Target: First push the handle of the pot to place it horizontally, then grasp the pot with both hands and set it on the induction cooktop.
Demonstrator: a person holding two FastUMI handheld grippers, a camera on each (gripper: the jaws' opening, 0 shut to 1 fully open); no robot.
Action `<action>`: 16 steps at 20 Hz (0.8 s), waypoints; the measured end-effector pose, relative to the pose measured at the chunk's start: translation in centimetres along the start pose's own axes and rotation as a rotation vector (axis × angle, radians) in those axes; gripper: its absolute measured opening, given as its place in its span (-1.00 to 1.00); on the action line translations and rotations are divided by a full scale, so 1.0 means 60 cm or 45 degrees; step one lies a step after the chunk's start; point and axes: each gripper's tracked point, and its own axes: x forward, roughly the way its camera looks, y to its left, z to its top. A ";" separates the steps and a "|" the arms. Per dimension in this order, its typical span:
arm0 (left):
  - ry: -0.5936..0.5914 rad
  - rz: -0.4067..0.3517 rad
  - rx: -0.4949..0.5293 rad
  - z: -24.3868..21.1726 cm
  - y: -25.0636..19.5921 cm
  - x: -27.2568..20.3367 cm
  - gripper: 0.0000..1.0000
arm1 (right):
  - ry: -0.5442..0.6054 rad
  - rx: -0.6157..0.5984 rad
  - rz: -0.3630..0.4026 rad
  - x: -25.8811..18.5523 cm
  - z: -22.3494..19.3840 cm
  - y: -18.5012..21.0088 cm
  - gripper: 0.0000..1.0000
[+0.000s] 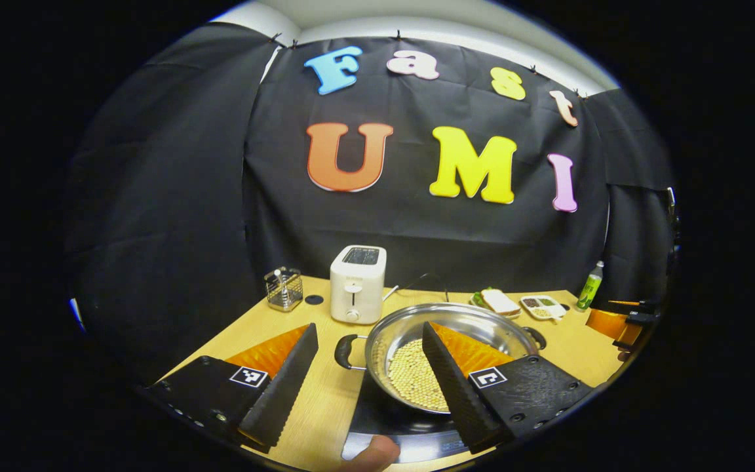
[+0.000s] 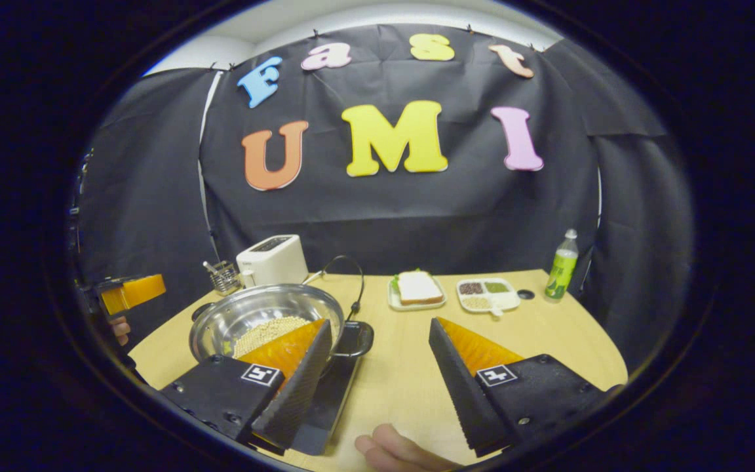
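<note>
A steel pot (image 1: pixel 463 321) with pale beans in it stands on the black induction cooktop (image 1: pixel 377 414). Its two black handles point left (image 1: pixel 346 352) and right (image 1: pixel 535 337). My left gripper (image 1: pixel 369 328) is open, and the pot's left handle lies between its fingers without touching them. In the right gripper view the pot (image 2: pixel 256 314) is at the left on the cooktop (image 2: pixel 333 390). My right gripper (image 2: pixel 379 322) is open around the near handle (image 2: pixel 355 341), also without contact. Each gripper shows far off in the other's view (image 1: pixel 617 322) (image 2: pixel 130 292).
On the wooden table (image 2: pixel 404 373), a white toaster (image 1: pixel 358 283) and a wire utensil holder (image 1: pixel 284 288) stand at the back. A sandwich plate (image 2: pixel 417 289), a divided dish (image 2: pixel 487 294) and a green bottle (image 2: pixel 562 265) stand at the back right. A cable (image 2: pixel 351 278) arcs behind the pot.
</note>
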 end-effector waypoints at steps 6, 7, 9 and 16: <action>-0.200 -0.027 0.012 0.103 -0.077 -0.135 0.91 | -0.231 -0.068 -0.080 -0.160 0.075 -0.044 1.00; -0.216 -0.031 0.010 0.112 -0.088 -0.159 0.91 | -0.266 -0.061 -0.082 -0.186 0.089 -0.050 1.00; -0.242 -0.050 0.022 0.124 -0.110 -0.199 0.91 | -0.323 -0.032 -0.086 -0.238 0.110 -0.061 1.00; -0.314 -0.043 -0.048 0.128 -0.126 -0.321 0.90 | -0.404 0.039 -0.126 -0.374 0.143 -0.127 1.00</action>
